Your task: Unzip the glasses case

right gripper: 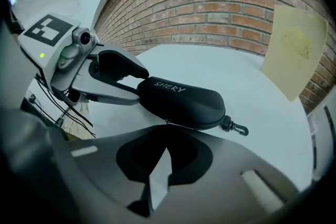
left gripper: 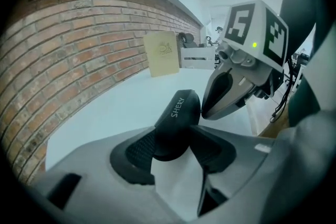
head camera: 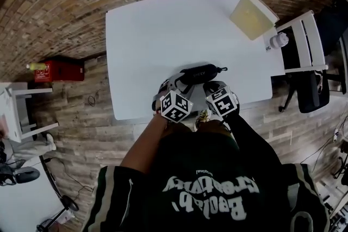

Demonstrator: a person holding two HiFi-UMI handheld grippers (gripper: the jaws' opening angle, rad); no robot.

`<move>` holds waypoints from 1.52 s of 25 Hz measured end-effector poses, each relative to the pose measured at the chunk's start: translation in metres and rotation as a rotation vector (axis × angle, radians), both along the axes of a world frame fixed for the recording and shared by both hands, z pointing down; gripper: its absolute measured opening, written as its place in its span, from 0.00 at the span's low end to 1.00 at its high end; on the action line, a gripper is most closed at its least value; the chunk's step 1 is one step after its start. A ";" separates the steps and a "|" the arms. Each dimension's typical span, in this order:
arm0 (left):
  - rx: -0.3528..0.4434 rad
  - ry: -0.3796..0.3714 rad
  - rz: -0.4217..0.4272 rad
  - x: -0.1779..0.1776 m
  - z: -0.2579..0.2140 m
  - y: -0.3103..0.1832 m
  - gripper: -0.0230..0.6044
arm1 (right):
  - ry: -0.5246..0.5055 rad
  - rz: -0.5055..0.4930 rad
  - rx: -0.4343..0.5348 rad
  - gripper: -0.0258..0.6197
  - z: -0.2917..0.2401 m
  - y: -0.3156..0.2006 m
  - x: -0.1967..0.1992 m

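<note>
The jersey [head camera: 217, 168] is dark with white lettering; left claw [left gripper: 173, 150] and right claw [right gripper: 165, 157] are grey.

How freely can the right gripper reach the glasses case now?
Likely yes: the glasses case lies close before the shut right gripper, near side uncovered; the left gripper straddles only one end.

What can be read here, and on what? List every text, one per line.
"SHERY": on the black glasses case, in white letters.
Print on the person's shirt: upside down, too warped to read.
Label on the white container: too small to read.
</note>
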State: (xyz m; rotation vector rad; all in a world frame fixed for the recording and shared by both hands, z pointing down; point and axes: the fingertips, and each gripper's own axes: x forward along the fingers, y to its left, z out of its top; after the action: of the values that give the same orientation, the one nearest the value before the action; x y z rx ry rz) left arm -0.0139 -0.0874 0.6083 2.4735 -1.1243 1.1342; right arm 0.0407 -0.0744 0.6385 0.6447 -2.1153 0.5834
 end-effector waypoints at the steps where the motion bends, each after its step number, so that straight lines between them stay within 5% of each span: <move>1: -0.004 0.005 0.007 0.000 0.000 0.001 0.36 | 0.003 0.006 -0.002 0.06 0.002 0.002 0.000; 11: -0.043 0.050 0.120 0.037 -0.008 -0.009 0.35 | 0.019 0.050 0.012 0.06 0.013 0.006 0.006; 38: -0.043 0.099 0.111 0.039 -0.001 -0.009 0.34 | 0.068 0.094 0.082 0.06 0.013 -0.004 0.020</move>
State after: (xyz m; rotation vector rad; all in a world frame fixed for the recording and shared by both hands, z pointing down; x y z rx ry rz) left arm 0.0248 -0.0965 0.6077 2.5560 -0.9365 1.0394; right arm 0.0606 -0.0783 0.6516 0.8027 -2.0619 0.5208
